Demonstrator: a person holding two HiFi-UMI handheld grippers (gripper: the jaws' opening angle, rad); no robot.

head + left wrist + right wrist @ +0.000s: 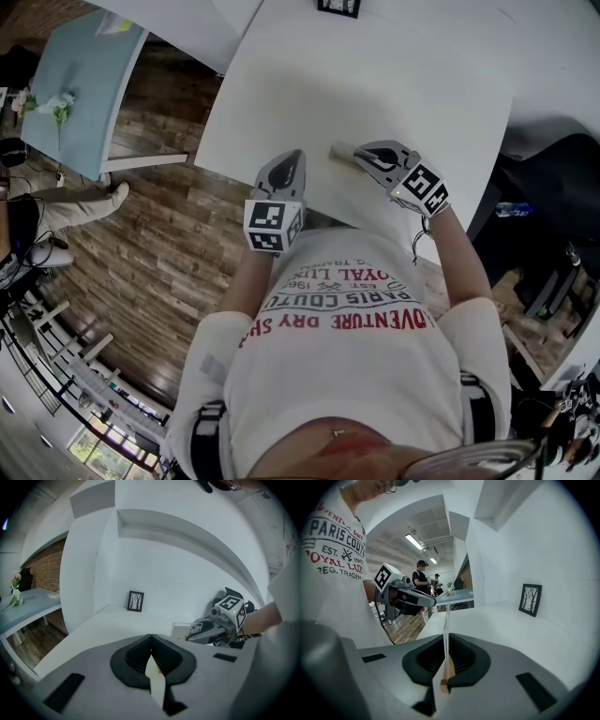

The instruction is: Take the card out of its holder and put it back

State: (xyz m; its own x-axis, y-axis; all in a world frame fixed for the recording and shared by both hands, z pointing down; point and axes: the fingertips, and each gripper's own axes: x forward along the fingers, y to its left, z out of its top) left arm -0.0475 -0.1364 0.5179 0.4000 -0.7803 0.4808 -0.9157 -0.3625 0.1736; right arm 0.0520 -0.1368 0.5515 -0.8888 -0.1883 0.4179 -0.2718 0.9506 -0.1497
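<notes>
**Right tool holds the holder, left tool holds nothing**

The right tool (360, 154) is closed on the holder (339, 151). The holder is thin and clear. In the right gripper view it shows as one thin line. It stands up between the two jaws and pokes out past their tips.

In the left gripper view the holder is a flat pale square. The white part inside it looks like the card (183, 631).

In the head view the holder sticks out to the left of the right tool. It is over the near part of the white worktop (375, 75). I cannot tell if its bottom edge touches the worktop.

The left tool (292, 156) is closed too. Its jaws are pressed together and there is nothing between them. It is at the near edge of the worktop, to the left of the holder. It is near the holder but does not touch it.

A small black picture frame (136, 601) stands far back on the worktop, by the white wall.
</notes>
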